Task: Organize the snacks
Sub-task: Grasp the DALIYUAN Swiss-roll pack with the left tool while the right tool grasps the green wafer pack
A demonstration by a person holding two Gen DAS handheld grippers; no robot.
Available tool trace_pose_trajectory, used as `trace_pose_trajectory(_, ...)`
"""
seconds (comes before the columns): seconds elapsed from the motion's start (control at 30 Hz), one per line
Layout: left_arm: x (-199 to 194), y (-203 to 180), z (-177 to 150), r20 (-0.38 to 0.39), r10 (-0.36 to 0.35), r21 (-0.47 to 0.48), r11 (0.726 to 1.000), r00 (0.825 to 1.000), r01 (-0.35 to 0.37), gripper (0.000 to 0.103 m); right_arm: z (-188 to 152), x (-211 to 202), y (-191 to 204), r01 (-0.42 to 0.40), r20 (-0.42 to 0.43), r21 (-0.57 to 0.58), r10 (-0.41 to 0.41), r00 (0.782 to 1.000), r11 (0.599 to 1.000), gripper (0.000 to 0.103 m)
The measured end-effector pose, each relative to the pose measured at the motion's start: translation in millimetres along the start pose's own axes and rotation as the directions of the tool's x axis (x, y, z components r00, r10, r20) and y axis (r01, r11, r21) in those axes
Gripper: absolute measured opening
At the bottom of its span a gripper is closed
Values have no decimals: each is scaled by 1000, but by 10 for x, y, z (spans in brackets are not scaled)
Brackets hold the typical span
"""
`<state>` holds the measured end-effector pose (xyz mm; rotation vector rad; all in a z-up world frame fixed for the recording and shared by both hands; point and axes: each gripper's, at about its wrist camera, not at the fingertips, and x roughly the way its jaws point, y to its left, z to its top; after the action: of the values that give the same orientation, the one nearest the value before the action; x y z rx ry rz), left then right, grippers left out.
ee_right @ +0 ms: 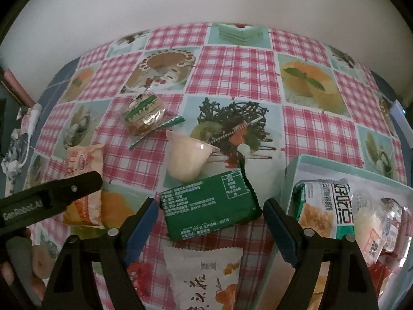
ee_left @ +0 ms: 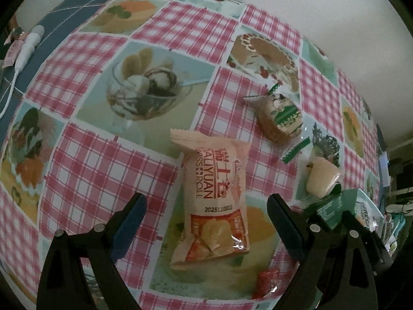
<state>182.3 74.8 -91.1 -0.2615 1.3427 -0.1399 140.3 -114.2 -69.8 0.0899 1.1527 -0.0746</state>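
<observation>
An orange Swiss roll packet [ee_left: 214, 193] lies on the table between the open jaws of my left gripper [ee_left: 206, 206], which hovers above it; it also shows in the right wrist view [ee_right: 84, 180]. A green flat packet [ee_right: 210, 204] lies between the open jaws of my right gripper [ee_right: 210, 211]. A round green-and-brown wrapped cake [ee_right: 144, 116] and a cream jelly cup [ee_right: 187, 159] on its side lie beyond. A white packet with Chinese writing [ee_right: 204, 276] and a small red wrapper [ee_right: 139, 271] lie under my right gripper. The left gripper's finger [ee_right: 64, 188] shows at the left.
A pale teal box [ee_right: 304, 165] at the right holds several snack packets [ee_right: 325, 209]. The pink checked tablecloth [ee_right: 237, 69] covers the table. A white cable plug [ee_left: 28, 44] lies on the blue surface at the far left. A wall stands behind the table.
</observation>
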Motion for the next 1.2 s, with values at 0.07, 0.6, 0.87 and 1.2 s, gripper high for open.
trace_pose_trajectory(0.07, 1, -3, -1, 1, 12, 7, 1000, 1000, -12, 94, -10, 17, 33, 15, 4, -18, -15, 1000, 1000, 86)
trace_pose_trajectory(0.6, 18, -17, 20, 0, 25, 9, 1000, 1000, -25, 94, -21, 42, 97, -53, -33, -23, 52, 998, 998, 86)
trace_pose_trajectory(0.87, -22, 35, 11, 14, 5, -23, 1000, 1000, -5, 81, -31, 68, 78, -21, -38, -5, 20, 999, 1000, 74)
trace_pose_trajectory(1.2, -146, -68, 11, 51, -6, 10, 1000, 999, 5, 36, 1, -10, -7, -13, -29, 38, 14, 999, 999, 72)
